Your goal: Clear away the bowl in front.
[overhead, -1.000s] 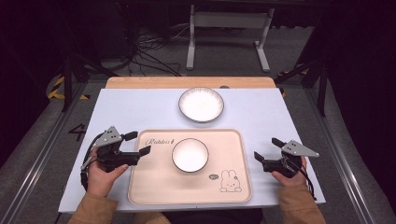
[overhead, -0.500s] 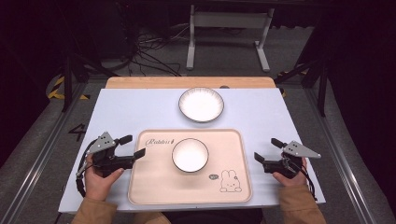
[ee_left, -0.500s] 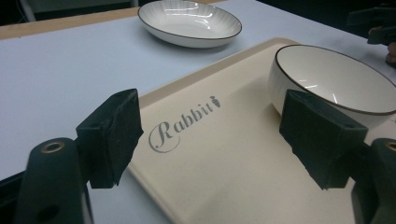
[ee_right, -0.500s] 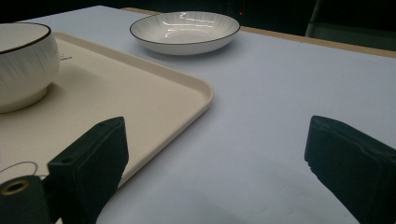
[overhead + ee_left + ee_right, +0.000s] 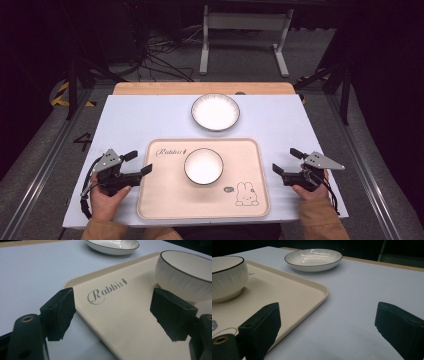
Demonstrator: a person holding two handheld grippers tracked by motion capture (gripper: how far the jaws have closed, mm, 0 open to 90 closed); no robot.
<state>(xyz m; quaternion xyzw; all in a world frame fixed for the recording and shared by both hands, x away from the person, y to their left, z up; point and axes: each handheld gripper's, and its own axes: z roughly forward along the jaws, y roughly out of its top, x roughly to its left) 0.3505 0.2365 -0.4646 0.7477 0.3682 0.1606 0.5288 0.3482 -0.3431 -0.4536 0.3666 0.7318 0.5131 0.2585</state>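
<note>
Tray (image 5: 165, 200) sits mid-table w/ bowl (image 5: 203, 166) at its centre, plate (image 5: 215, 111) beyond its far edge. Left gripper (image 5: 140, 163) & right gripper (image 5: 284, 161) flank tray, both spread wide, empty. Tray prob. stiff, light, slick; bowl may slide. Grab side rims.

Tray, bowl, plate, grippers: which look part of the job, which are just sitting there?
Likely in play:
tray, flanked by both open grippers
bowl on the tray
left gripper, fingers straddling the tray's edge
right gripper, beside the tray

Just sitting there:
plate, off the tray
metal stand behind the table
</note>
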